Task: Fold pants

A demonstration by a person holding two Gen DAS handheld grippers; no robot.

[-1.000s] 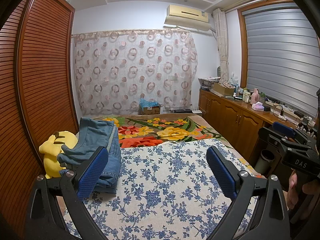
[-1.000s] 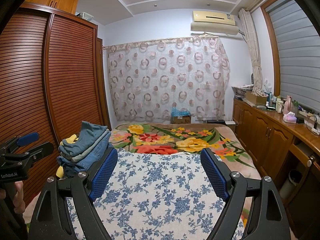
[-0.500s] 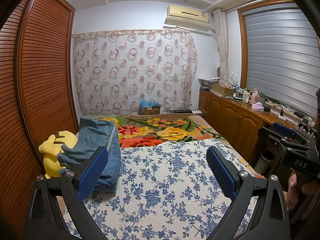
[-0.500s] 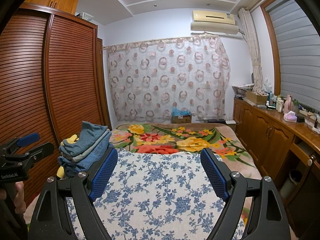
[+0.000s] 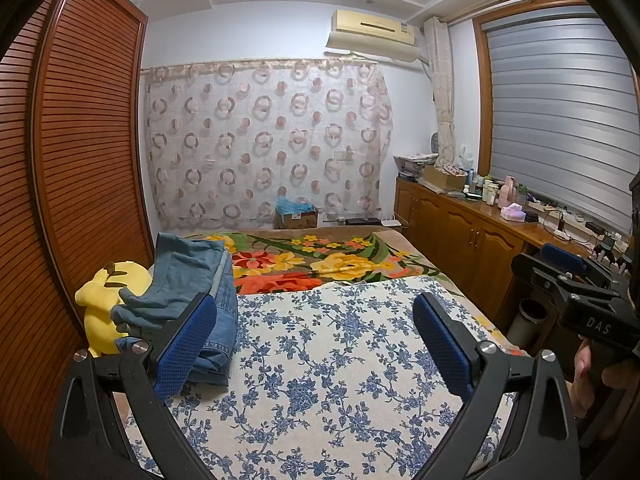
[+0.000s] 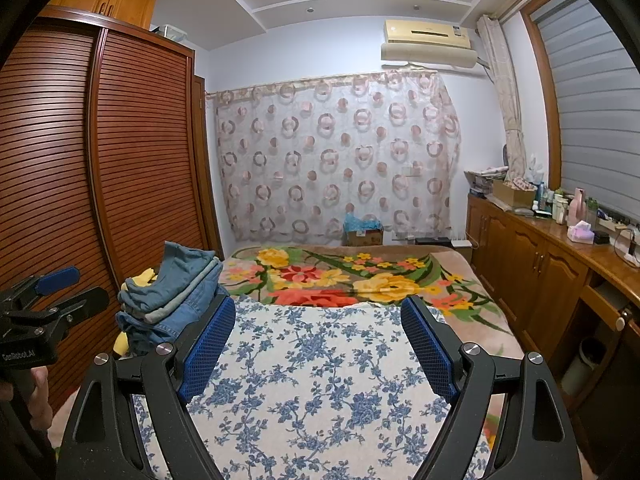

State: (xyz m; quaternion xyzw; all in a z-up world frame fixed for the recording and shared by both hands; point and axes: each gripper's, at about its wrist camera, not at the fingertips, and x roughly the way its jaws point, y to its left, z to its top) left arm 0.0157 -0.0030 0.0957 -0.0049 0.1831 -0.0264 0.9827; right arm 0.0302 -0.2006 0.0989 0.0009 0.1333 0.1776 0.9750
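Hovering with jaws apart, both the left gripper [image 5: 314, 334] and right gripper [image 6: 318, 338] should reach the stacked blue denim pants [image 5: 192, 292] at left-centre, gripping one layer's edge only.

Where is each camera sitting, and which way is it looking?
Left wrist view: sits on the left gripper, faces along the bed to the curtain; its open jaws show, the right gripper at the right edge.
Right wrist view: sits on the right gripper, faces the same way; its open jaws show, the left gripper at the left edge.
Both share the folded jeans pile, the bed and the curtain.
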